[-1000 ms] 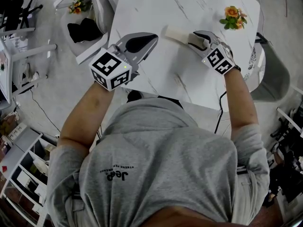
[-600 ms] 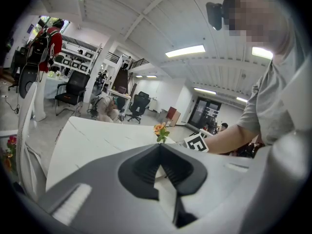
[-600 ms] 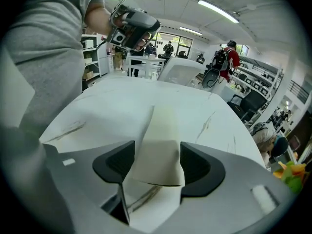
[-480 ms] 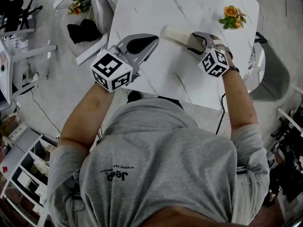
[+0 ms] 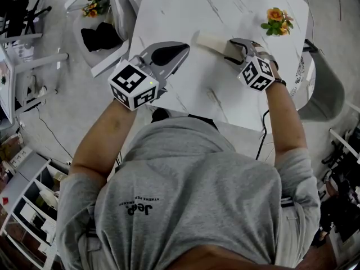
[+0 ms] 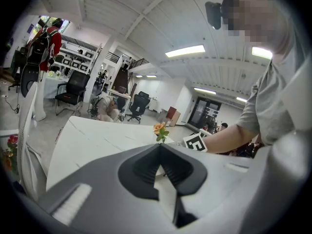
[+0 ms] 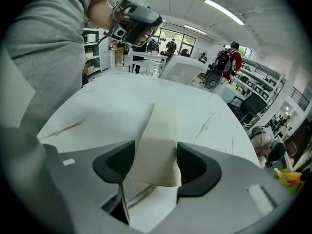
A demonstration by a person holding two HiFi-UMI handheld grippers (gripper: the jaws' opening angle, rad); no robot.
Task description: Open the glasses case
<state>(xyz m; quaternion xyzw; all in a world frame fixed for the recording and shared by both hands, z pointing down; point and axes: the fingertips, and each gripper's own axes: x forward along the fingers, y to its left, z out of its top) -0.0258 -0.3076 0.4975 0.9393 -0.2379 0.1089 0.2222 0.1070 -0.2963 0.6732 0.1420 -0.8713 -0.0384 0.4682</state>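
Note:
A cream glasses case (image 5: 209, 40) lies closed on the white marble table (image 5: 185, 10), running left to right in the head view. My right gripper (image 5: 229, 48) points down at its right end. In the right gripper view the case's (image 7: 161, 145) near end sits between the dark pads of this gripper (image 7: 156, 165). The jaws stand apart, close along its sides without squeezing it. My left gripper (image 5: 181, 48) hovers over the table's left part, a hand's width from the case. It is shut (image 6: 160, 147) with nothing in it.
A small bunch of orange flowers (image 5: 275, 20) stands at the table's far right, beyond the right gripper. A white chair (image 5: 121, 16) with a black item (image 5: 98, 36) is left of the table. Another chair (image 5: 326, 89) is on the right. Shelves and people fill the room behind.
The right gripper has rolled at the case's end, so its marker cube faces a different way. The left gripper and the case have stayed put.

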